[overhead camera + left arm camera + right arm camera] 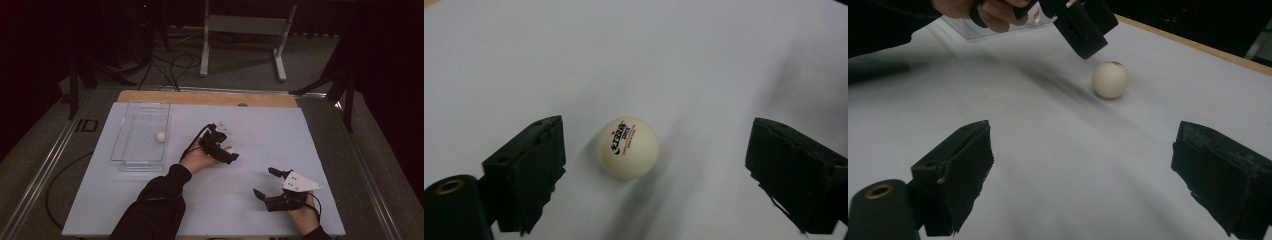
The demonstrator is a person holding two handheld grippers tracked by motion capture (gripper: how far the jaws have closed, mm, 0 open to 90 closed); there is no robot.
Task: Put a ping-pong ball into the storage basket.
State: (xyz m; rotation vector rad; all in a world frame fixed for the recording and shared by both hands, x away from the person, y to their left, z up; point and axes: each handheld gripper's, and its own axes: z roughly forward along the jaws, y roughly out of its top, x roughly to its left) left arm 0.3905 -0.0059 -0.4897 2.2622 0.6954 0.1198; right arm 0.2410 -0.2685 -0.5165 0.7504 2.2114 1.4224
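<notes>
Left gripper view shows your white ping-pong ball (pixel 627 148), matte and round, with small red-and-black print too fine to read, lying untouched between your left gripper's (pixel 654 165) wide-open jaws; your right gripper (pixel 1083 175) gapes too.

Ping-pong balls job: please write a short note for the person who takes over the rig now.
Left gripper: open, jaws on either side of the loose ping-pong ball on the white table, not touching it.
Right gripper: open, holding nothing, low over the table near the front edge.
Clear tray: at the left, with one ball already inside.
Done: one ball in the tray.
Left: probably close on the loose ball and carry it to the tray.
</notes>
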